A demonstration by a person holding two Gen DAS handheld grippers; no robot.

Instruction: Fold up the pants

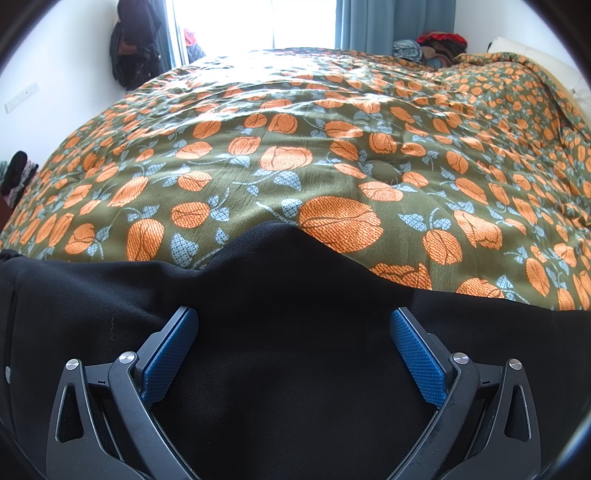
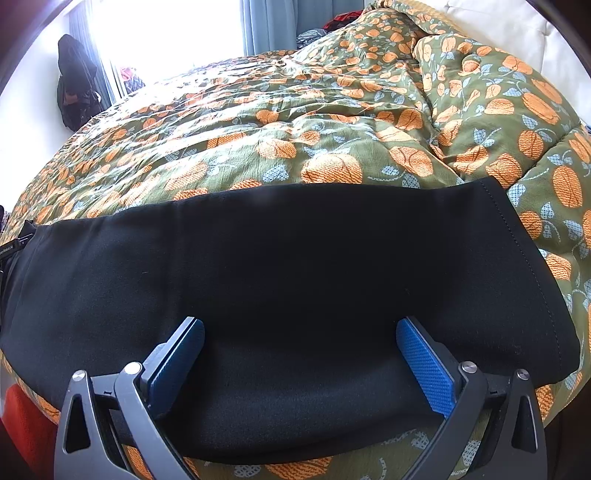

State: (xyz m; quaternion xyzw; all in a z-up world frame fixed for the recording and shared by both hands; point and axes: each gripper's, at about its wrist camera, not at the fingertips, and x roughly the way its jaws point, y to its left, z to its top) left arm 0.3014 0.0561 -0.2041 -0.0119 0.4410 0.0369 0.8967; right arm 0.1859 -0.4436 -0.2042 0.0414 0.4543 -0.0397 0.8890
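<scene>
From the left wrist camera, the left claw [image 1: 293,321] is spread wide, its blue pads [image 1: 170,354] well apart, with nothing pinched between them. Both fingers rest low over the black pants [image 1: 280,332], which fill the view from 3 o'clock round through 6 to 9. The cloth rises to a soft peak toward 12 o'clock, where its edge meets the olive quilt with orange flowers [image 1: 332,140] covering the bed. At 11 o'clock dark clothes hang on the white wall [image 1: 135,48]; blue curtains [image 1: 391,22] hang at 1 o'clock beside a bright window.

From the right wrist camera, the right claw [image 2: 299,332] is likewise wide open and grips nothing; its pads [image 2: 428,369] sit over the near part of the black pants [image 2: 295,266]. Here the pants lie flat across the quilt [image 2: 332,110] as a broad band from 9 to 3 o'clock, with a stitched hem [image 2: 517,225] running down the edge at 3 o'clock. Something red [image 2: 22,421] shows at 8 o'clock, below the bed's edge.
</scene>
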